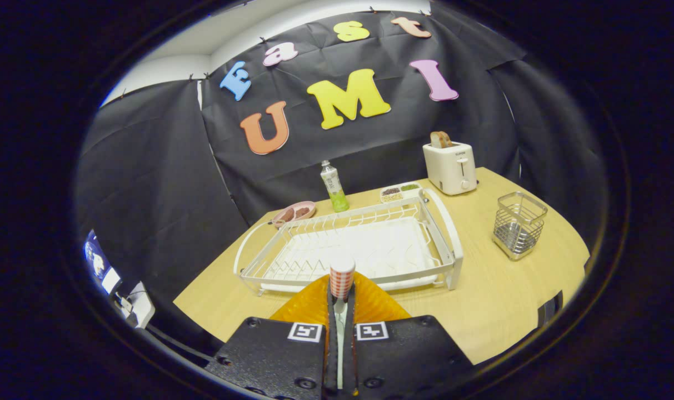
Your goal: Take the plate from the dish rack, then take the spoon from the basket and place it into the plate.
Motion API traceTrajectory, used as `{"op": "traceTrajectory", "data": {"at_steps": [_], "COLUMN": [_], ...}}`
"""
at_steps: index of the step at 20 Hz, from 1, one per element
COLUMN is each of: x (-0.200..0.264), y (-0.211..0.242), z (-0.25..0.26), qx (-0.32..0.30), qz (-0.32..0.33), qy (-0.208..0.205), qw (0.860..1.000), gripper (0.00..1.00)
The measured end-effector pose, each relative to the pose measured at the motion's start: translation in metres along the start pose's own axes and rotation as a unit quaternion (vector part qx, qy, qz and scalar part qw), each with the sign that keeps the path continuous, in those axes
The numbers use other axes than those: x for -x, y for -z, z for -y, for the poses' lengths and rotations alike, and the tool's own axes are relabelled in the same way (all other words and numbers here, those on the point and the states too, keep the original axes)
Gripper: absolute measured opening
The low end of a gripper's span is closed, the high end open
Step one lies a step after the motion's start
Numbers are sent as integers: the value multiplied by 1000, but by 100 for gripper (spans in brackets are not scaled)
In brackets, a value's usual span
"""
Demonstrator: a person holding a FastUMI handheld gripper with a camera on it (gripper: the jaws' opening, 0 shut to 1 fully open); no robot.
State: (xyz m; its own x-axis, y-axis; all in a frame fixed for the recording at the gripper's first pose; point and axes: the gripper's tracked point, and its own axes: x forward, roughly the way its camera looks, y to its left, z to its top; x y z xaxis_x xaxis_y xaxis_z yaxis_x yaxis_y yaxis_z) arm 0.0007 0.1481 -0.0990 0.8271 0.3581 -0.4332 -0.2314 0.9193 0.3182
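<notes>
Spoon (342,280) clamped in near-closed jaws, seemingly above orange plate (309,305).

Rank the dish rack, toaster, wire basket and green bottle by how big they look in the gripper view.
1. dish rack, by far the largest.
2. toaster.
3. wire basket, close to the toaster in apparent size, so that order is unsure.
4. green bottle, the smallest.

The gripper has its jaws shut on the spoon.

toaster (451,166) (bread (440,139) in slot), green bottle (333,188), pink dish (295,213), compartment tray (399,192)
</notes>
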Motion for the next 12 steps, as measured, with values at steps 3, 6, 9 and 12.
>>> {"op": "traceTrajectory", "data": {"at_steps": [3,6,9,12], "x": [-6,-9,-16,-16], "y": [12,25,34,29], "z": [-9,-20,-20,-8], "qx": [-8,-21,-13,7], "qz": [-5,-22,-34,-20], "qy": [-8,-32,-47,-32], "qw": [1000,999,998,999], "gripper": [9,9,17,35]}}
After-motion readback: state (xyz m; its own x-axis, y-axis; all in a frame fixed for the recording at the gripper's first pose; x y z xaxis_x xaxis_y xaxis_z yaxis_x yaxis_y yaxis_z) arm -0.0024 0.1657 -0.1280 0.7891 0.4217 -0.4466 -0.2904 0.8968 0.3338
